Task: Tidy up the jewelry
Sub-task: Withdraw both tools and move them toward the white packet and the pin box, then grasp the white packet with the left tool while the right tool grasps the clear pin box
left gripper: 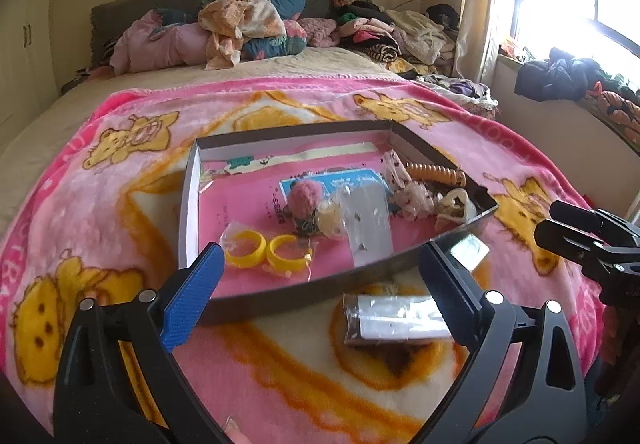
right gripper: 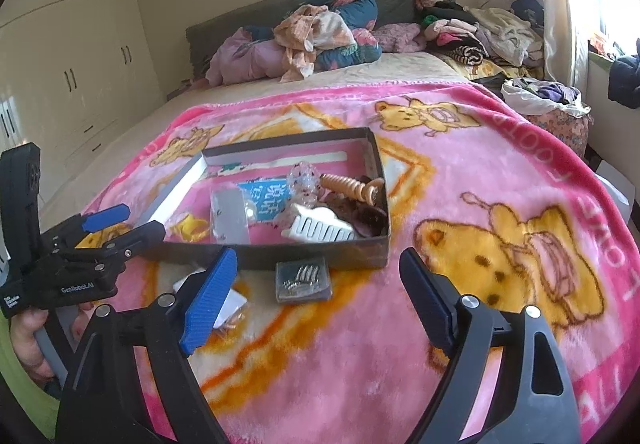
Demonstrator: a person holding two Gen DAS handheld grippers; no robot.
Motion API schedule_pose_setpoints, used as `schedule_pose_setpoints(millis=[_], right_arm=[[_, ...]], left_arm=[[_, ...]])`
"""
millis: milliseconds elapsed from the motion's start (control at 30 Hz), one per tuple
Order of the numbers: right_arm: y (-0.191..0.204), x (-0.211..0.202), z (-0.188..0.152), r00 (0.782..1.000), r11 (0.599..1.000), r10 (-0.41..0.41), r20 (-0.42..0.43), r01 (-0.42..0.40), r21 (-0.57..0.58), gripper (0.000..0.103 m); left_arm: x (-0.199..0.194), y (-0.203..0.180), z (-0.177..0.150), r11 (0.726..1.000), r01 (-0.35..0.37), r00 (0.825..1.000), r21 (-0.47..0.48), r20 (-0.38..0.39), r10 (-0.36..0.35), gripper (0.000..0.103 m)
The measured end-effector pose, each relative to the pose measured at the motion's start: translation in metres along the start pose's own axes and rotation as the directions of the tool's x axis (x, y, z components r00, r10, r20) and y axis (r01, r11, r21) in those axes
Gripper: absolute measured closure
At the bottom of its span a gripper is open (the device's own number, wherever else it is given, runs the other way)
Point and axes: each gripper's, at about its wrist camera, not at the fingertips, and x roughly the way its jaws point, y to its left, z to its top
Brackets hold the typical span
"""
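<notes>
With both the left gripper (left gripper: pixel 320 272) and the right gripper (right gripper: pixel 318 286) spread wide and empty, I'd settle the right one squarely over the packet (right gripper: pixel 304 281) lying on the blanket (right gripper: pixel 460 180) against the box's (right gripper: pixel 382 180) near wall, pinching its edges before lifting it in.

A fluffy cloth blanket (right gripper: pixel 460 180) bears a matt cardboard box (right gripper: pixel 280 258) holding glossy plastic bangles (left gripper: pixel 244 249).
</notes>
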Motion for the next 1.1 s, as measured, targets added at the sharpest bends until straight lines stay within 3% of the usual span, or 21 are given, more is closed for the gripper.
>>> schedule_pose_setpoints(millis=[333, 733, 1033, 1100], right_arm=[[-0.002, 0.015, -0.016, 0.998, 0.999, 0.019, -0.060, -0.021, -0.031, 0.021], [-0.022, 0.042, -0.014, 0.987, 0.998, 0.068, -0.147, -0.068, 0.008, 0.021], [-0.016, 0.069, -0.009, 0.965, 0.989, 0.144, -0.219, -0.145, 0.010, 0.021], [-0.014, 0.075, -0.009, 0.962, 0.989, 0.144, -0.231, -0.147, 0.006, 0.027]], left_arm=[[0.005, -0.010, -0.024, 0.998, 0.053, 0.997, 0.045, -0.060, -0.051, 0.012], [0.031, -0.033, -0.040, 0.985, 0.160, 0.976, 0.058, -0.155, -0.150, 0.012], [0.048, -0.038, -0.040, 0.984, 0.168, 0.972, 0.059, -0.178, -0.155, 0.012], [0.050, -0.037, -0.040, 0.984, 0.168, 0.971, 0.053, -0.183, -0.155, 0.013]])
